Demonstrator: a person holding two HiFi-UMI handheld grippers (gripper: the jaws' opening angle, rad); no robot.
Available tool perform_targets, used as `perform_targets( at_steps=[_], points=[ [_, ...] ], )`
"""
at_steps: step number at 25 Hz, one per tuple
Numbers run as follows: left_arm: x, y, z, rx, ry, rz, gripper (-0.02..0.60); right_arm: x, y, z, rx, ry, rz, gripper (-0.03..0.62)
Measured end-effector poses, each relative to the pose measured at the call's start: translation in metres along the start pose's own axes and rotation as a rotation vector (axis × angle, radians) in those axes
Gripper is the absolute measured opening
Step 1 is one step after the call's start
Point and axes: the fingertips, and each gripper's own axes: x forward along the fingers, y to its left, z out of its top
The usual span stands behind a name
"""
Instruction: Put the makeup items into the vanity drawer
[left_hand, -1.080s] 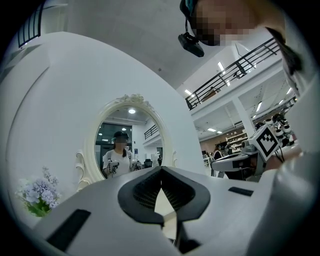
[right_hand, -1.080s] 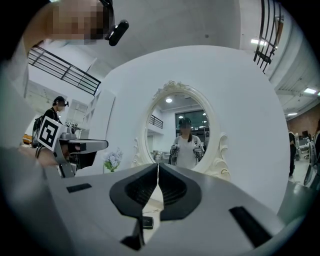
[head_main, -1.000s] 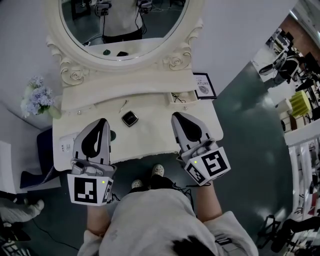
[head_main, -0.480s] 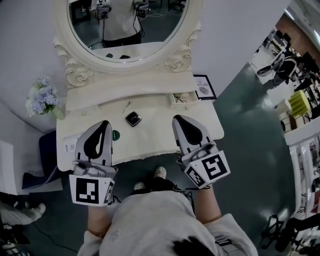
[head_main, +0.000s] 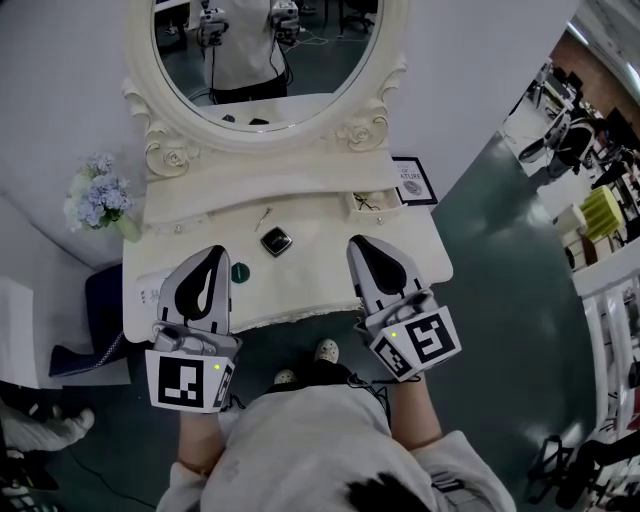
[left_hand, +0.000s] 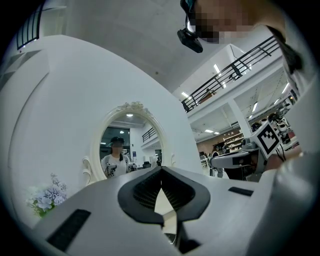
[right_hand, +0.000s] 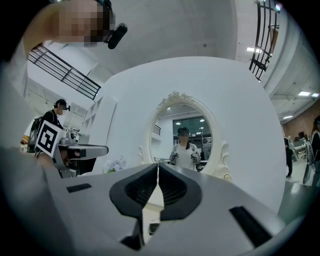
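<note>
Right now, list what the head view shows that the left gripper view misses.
Only the head view: the small open drawer at the table's back right, the framed card beside it, and the person's shoes below the table edge.
Only the left gripper view: a railed balcony overhead and lit shelves far behind.
Both: the oval mirror, the flowers and the right gripper, which is shut.

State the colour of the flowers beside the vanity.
Pale blue flowers; head view shows them best.
</note>
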Motion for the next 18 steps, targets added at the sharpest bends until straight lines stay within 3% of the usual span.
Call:
perform_targets(
  at_steps=[18],
  points=[
    [-0.011,0.010,0.003,0.005,-0.006,0.013,0.014,0.007,0.017,0.004,-0.011,0.003,0.017,0.023]
  ],
)
